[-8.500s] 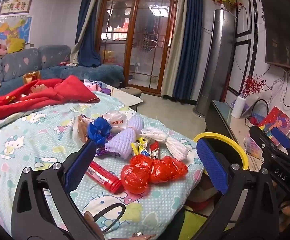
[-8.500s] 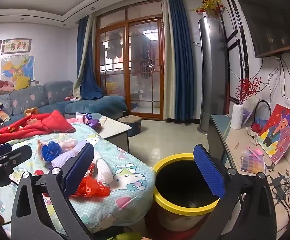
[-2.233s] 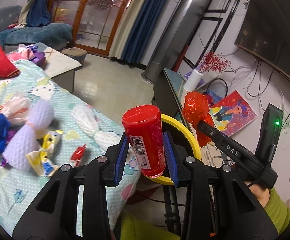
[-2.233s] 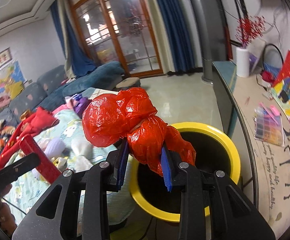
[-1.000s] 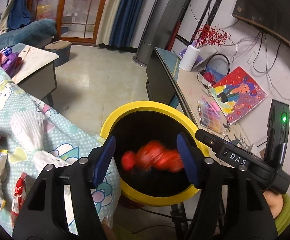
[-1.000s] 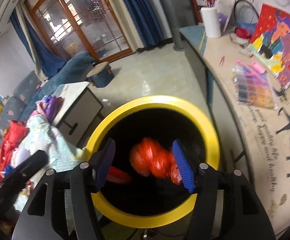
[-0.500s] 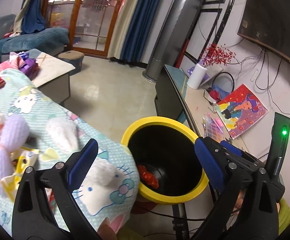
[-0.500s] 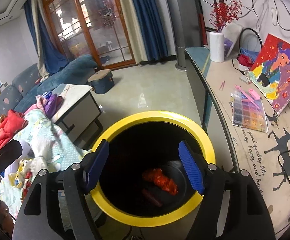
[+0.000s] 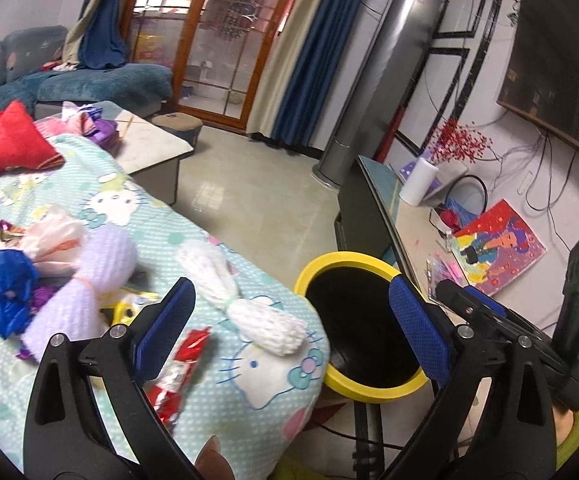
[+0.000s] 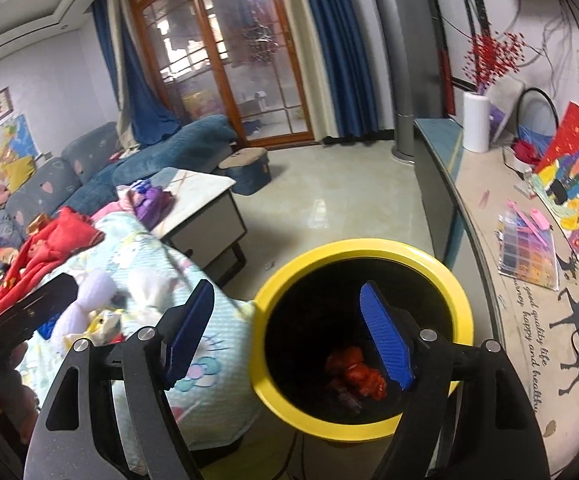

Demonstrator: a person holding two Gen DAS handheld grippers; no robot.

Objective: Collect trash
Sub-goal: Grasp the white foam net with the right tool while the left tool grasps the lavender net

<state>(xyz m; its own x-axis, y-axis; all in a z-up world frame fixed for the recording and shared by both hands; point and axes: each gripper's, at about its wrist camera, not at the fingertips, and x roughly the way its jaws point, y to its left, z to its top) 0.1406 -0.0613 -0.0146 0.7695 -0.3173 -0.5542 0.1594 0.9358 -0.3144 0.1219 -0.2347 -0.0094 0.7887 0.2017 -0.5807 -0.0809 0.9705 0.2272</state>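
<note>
The crumpled red plastic bag [image 10: 355, 372], earlier pinched above the round yellow-rimmed bin [image 10: 363, 340], now lies inside it; right gripper [image 10: 287, 332] opening, empty, bin at twelve o'clock.

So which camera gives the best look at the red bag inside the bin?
The right wrist view: it looks down into the yellow bin and shows the red bag crumpled at the bottom. The left wrist view catches only the bin's rim and dark inside; the bag is hidden there.

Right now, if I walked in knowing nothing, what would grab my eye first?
Probably the round yellow-rimmed black bin on the floor beside the bed, with a crumpled red plastic bag at its bottom. Next, the litter on the cartoon-cat bedspread: a white foam net, a lilac one, a red wrapper.
</note>
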